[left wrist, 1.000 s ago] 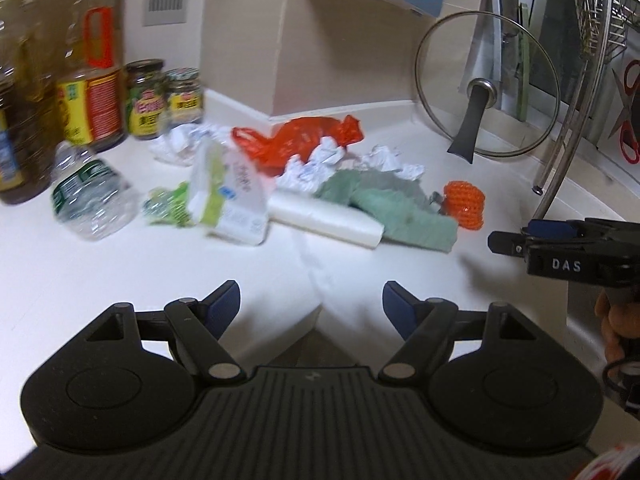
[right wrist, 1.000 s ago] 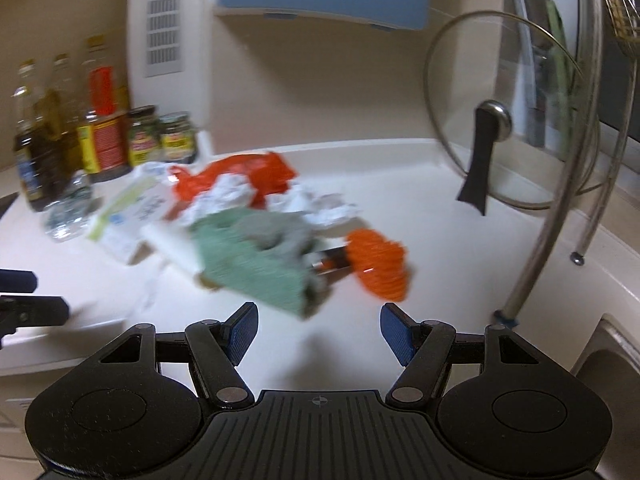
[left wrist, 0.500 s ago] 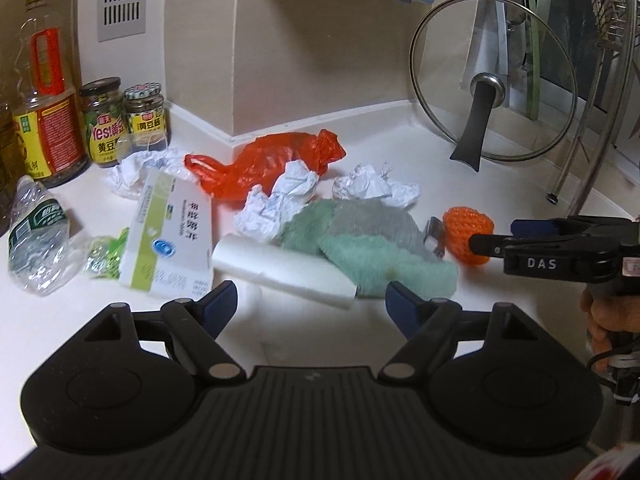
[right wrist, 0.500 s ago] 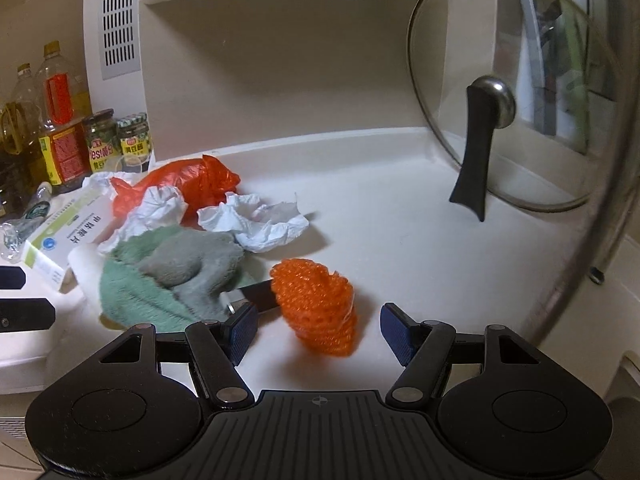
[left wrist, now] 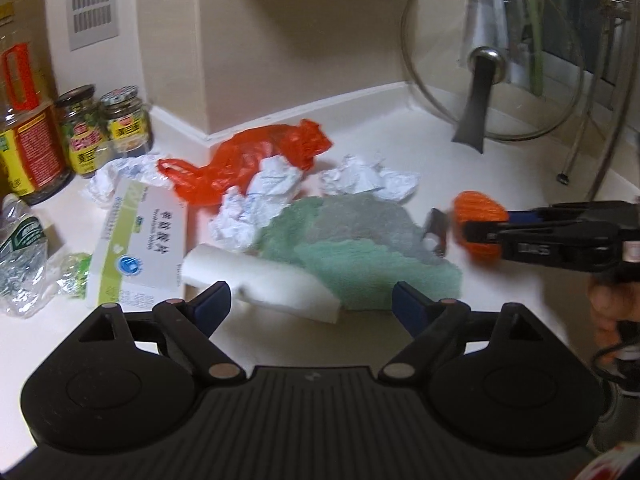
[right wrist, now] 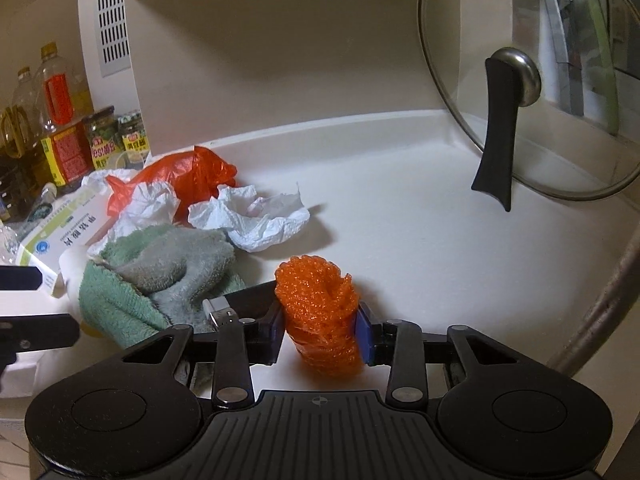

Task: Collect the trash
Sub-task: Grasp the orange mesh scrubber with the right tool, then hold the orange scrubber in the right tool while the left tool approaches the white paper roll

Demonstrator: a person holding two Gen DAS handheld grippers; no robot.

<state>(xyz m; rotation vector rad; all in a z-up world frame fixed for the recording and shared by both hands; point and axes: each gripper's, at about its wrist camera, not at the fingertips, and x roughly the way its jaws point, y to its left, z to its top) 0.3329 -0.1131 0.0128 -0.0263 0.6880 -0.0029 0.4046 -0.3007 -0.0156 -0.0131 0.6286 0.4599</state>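
Note:
My right gripper [right wrist: 320, 330] is shut on an orange mesh scrubber [right wrist: 320, 304] on the white counter; it also shows in the left wrist view [left wrist: 476, 210], with the right gripper [left wrist: 480, 232] around it. My left gripper [left wrist: 310, 304] is open and empty, just short of a white roll [left wrist: 260, 280] and a green towel [left wrist: 352, 240]. Behind lie crumpled paper [left wrist: 260, 196], more paper [left wrist: 368, 176], a red plastic bag [left wrist: 248, 160], a white-green box [left wrist: 136, 240] and a crushed bottle [left wrist: 20, 256].
A glass pot lid [right wrist: 520, 92] leans on the back wall at the right. Jars [left wrist: 104, 128] and oil bottles [left wrist: 28, 140] stand at the back left. A metal rack leg [left wrist: 576, 148] stands at the right. A black-handled tool [right wrist: 228, 308] lies by the towel.
My right gripper has moved forward and closed on the orange scrubber. My left gripper has moved closer to the roll and towel and stays open.

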